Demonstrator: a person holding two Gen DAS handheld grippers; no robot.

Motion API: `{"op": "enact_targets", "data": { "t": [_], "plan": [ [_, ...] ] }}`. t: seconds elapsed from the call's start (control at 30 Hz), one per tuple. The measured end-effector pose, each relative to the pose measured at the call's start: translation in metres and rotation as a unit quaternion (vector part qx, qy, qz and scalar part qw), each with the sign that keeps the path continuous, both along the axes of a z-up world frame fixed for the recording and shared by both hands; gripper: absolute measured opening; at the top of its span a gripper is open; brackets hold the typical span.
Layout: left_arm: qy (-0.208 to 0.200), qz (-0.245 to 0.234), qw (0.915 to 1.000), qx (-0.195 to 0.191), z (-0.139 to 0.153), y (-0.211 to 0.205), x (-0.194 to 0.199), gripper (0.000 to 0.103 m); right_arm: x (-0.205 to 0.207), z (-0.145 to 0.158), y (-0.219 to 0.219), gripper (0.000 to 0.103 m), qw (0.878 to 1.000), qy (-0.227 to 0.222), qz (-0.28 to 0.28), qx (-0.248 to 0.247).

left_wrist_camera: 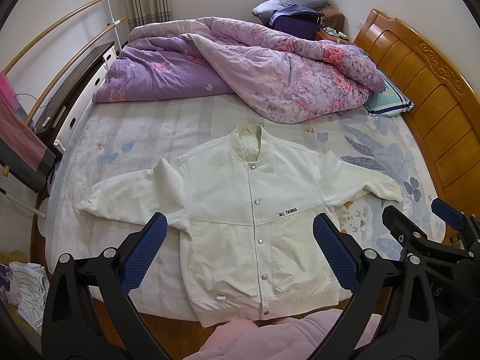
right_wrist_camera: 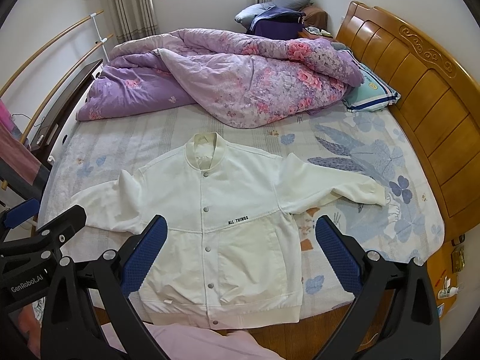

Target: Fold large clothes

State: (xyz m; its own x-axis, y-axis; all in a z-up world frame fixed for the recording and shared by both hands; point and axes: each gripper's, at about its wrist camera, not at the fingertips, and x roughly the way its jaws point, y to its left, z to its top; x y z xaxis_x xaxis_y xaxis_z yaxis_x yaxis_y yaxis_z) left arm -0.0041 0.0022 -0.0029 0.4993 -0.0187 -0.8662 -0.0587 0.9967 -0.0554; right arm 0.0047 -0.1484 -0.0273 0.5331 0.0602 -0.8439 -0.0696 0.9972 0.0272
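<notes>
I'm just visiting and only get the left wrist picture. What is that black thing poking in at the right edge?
Observer: That is the right gripper. Its own camera shows both blue pads spread wide and empty, with the white jacket seen between them.
Operator: Is anything lying further right, outside my picture?
Observer: Yes, a small white bottle lies on the wooden floor.
Operator: Any writing on these tools?
Observer: The body of the left gripper reads GenRobot.AI.
</notes>
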Motion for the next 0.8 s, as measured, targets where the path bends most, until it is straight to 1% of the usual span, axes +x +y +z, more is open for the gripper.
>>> {"op": "enact_targets", "data": {
  "t": [0.8],
  "plan": [
    [0.001, 0.002, 1.0000, -0.001, -0.0004, -0.0020, -0.0013, 0.098, -0.0010, 0.0010, 0.0013, 0.096, 1.000, 0.003, 0.000, -0.001]
  ]
}}
